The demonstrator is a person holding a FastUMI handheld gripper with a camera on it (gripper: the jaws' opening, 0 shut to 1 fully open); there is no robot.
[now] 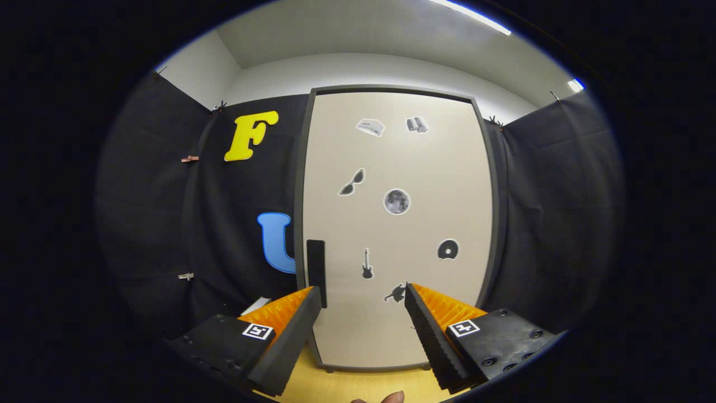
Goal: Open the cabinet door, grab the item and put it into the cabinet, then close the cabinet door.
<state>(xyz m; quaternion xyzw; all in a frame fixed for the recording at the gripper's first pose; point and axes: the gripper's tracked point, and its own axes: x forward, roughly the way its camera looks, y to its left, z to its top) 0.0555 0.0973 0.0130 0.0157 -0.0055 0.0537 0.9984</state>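
Gripper (363, 294) level, aimed square at the cabinet door (397, 224), jaws wide open, holding nothing. Door shut, standing on the table (358, 386) just ahead. Dark handle (316, 271) on the door's left edge, at 11 o'clock from the left fingertip. Fingertip of a hand (391, 397) shows at 6 o'clock.

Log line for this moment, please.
stage: approach | cabinet door: closed | handle: just beyond left finger | gripper: fingers open, empty
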